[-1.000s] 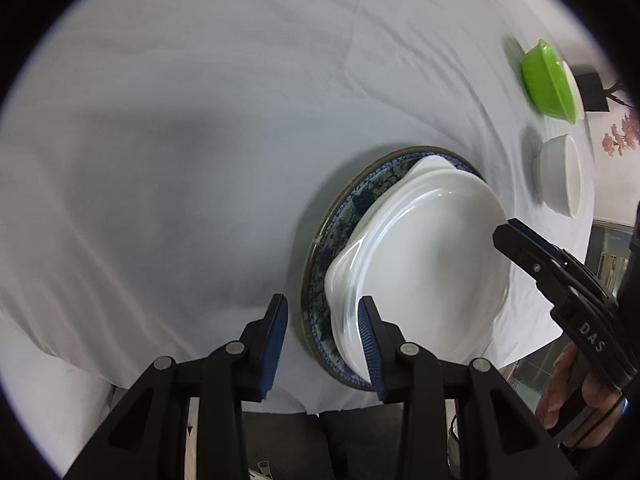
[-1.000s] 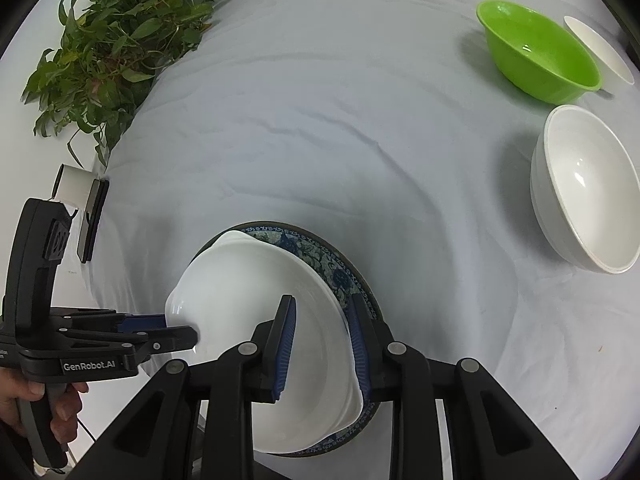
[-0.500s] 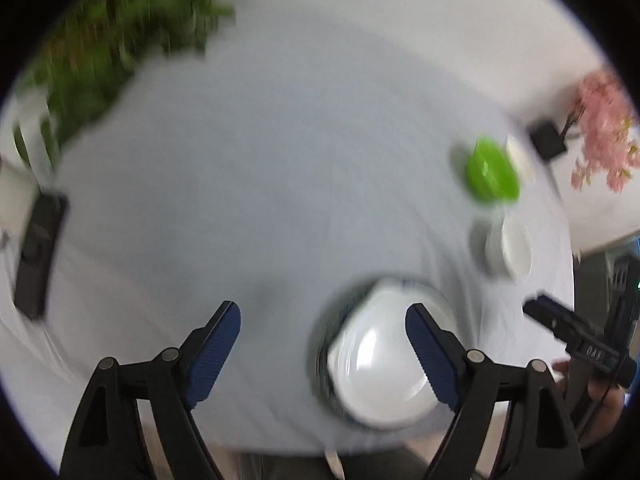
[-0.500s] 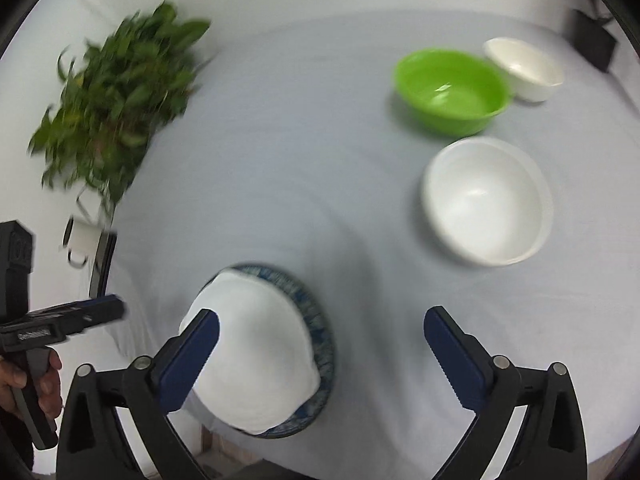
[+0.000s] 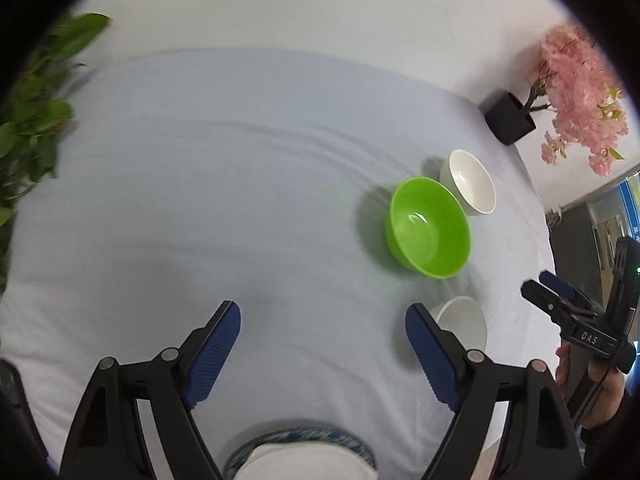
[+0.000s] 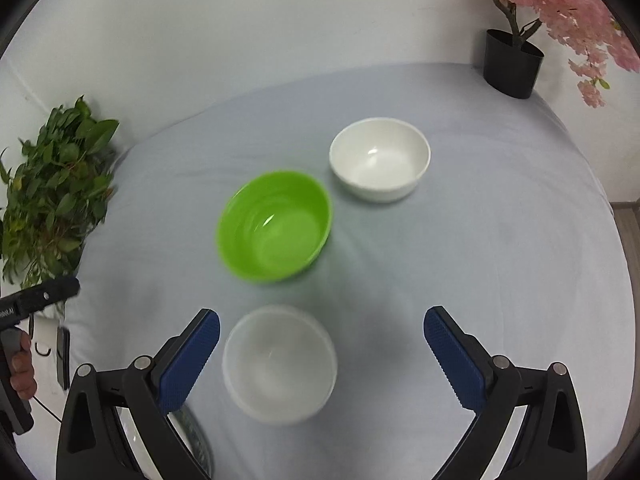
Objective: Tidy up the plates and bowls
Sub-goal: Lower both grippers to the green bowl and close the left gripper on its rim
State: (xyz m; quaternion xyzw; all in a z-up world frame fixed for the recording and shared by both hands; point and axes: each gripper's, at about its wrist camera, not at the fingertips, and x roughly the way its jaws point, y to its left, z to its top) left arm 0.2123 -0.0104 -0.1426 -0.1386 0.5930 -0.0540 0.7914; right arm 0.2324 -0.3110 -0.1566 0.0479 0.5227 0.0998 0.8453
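My left gripper point(image 5: 323, 344) stands open above bare cloth, nothing between its blue pads. Below it, at the frame's bottom edge, a white plate point(image 5: 304, 465) lies on a blue patterned plate point(image 5: 360, 446). A green bowl point(image 5: 427, 227) sits ahead to the right, with a small white bowl point(image 5: 469, 182) behind it and a larger white bowl point(image 5: 464, 322) beside my right finger. My right gripper point(image 6: 322, 354) is open too, and the larger white bowl point(image 6: 280, 364) lies between and beneath its fingers, untouched. The green bowl point(image 6: 275, 226) and the small white bowl point(image 6: 380, 158) stand beyond it.
A leafy green plant point(image 6: 52, 196) stands at the table's left edge, and a pink-blossom plant in a black pot point(image 6: 513, 63) at the far right corner. A dark flat device point(image 6: 63, 356) lies near the left rim. The other hand-held gripper point(image 5: 576, 320) shows at the right.
Both grippers let go of the white plate, opened wide and rose away from it toward the bowls. The plate stack has slid to the bottom of both views.
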